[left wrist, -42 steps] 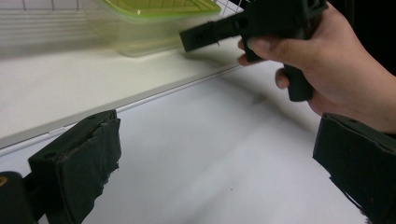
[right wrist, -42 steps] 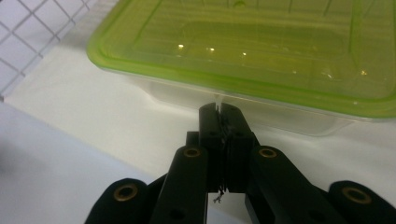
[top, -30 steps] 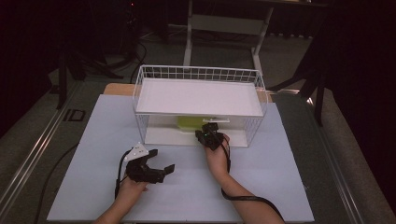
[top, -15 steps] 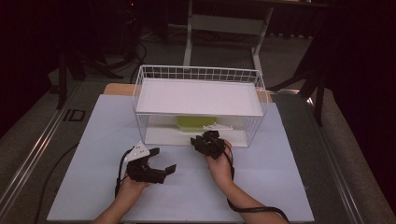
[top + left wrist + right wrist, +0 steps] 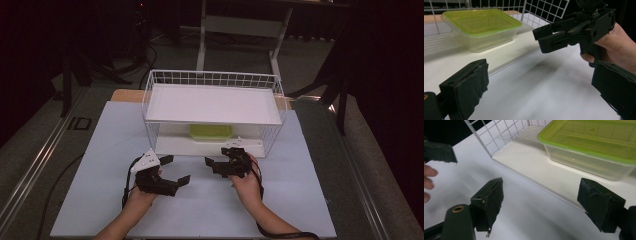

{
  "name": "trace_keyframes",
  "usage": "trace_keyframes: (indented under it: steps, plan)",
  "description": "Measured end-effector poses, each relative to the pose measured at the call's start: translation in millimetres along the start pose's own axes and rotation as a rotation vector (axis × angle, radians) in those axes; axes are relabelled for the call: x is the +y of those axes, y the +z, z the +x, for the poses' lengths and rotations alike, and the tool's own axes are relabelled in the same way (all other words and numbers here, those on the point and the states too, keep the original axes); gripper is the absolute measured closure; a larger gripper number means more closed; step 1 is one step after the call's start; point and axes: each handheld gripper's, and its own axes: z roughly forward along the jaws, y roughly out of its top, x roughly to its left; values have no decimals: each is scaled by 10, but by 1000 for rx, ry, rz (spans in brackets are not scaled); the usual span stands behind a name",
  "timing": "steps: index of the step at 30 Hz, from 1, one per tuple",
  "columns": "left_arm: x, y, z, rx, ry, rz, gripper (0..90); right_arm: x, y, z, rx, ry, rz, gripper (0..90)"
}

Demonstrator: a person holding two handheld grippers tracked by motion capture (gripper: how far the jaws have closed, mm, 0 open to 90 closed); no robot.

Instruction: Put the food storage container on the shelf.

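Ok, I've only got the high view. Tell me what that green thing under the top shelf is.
Observer: A clear plastic container with a green lid, lid on, standing on the white lower shelf.
Operator: Now the right side: report the grip.
Observer: The right gripper is open. Its jaws have just been opening, nothing is between them, and it faces the container from short of the shelf.
Operator: Left side too.
Observer: The left gripper is open, with nothing between its jaws.
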Motion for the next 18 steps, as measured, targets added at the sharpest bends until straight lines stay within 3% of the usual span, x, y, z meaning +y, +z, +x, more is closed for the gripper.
trace_keyframes:
  steps: [5, 10, 18]
  plan:
    - [-5, -30, 4, -5, 2, 4, 19, -44, -120, -19, -2, -42, -6, 198]
    - [-29, -81, 1, -5, 6, 2, 18, -101, -211, -42, 5, -47, 14, 185]
    - [-15, -217, 10, 5, 20, 2, 18, -176, -379, -31, -3, -73, 0, 186]
